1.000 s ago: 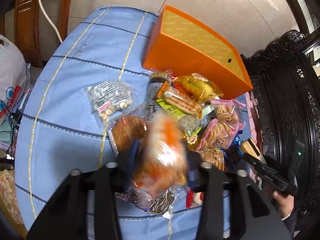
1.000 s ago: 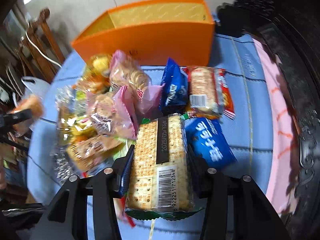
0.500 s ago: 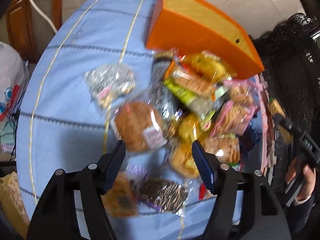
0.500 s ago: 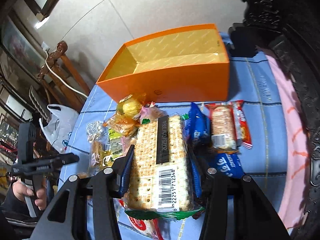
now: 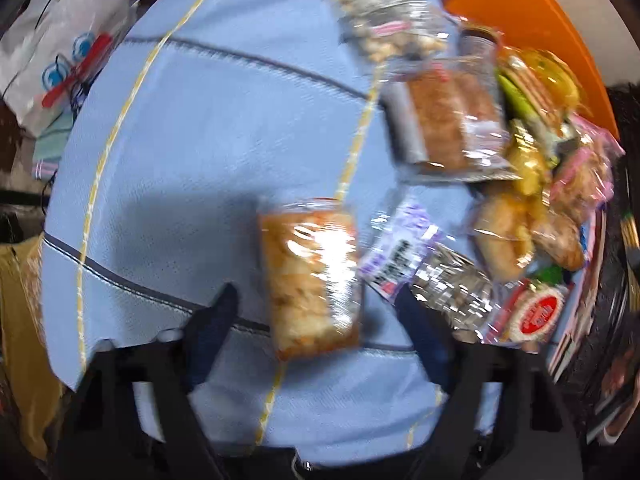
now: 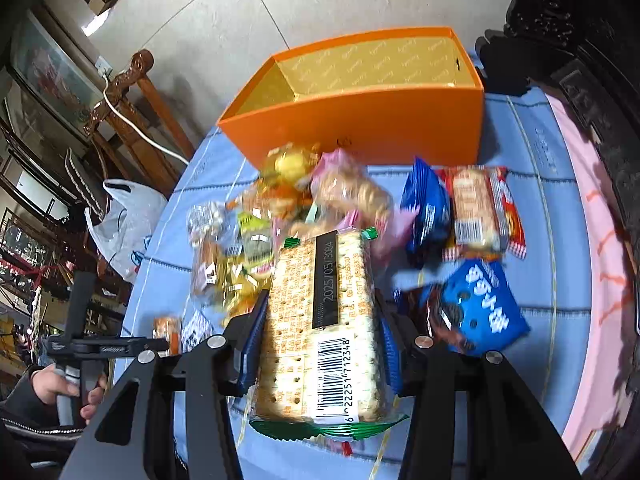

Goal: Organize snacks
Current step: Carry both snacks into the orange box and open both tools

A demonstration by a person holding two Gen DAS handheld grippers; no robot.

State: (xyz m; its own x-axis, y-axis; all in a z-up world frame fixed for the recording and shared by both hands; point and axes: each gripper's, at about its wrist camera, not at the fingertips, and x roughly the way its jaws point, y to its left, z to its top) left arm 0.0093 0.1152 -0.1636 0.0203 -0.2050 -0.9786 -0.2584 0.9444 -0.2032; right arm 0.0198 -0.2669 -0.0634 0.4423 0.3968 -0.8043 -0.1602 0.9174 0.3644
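Observation:
My left gripper (image 5: pixel 316 304) is open above the blue tablecloth (image 5: pixel 208 136). An orange-wrapped snack pack (image 5: pixel 310 276) lies on the cloth between and just ahead of its fingers, not held. My right gripper (image 6: pixel 320 320) is shut on a long cracker pack (image 6: pixel 320 320) with a barcode, held above the table. The orange box (image 6: pixel 360 120) stands open and empty at the far side of the table; its corner shows in the left wrist view (image 5: pixel 532 28). A pile of mixed snack packets (image 6: pixel 280 216) lies in front of the box.
Blue cookie packs (image 6: pixel 480 304) and a red-edged biscuit pack (image 6: pixel 480 208) lie right of the pile. A white plastic bag (image 6: pixel 128 216) and wooden chairs (image 6: pixel 132 108) stand off the table's left. Dark carved furniture (image 6: pixel 580 20) lines the right side. The left gripper also shows in the right wrist view (image 6: pixel 160 345).
My left gripper opened and let go of the orange-wrapped pack, which now lies on the cloth. The right gripper rose with the cracker pack, and the box's inside came into view.

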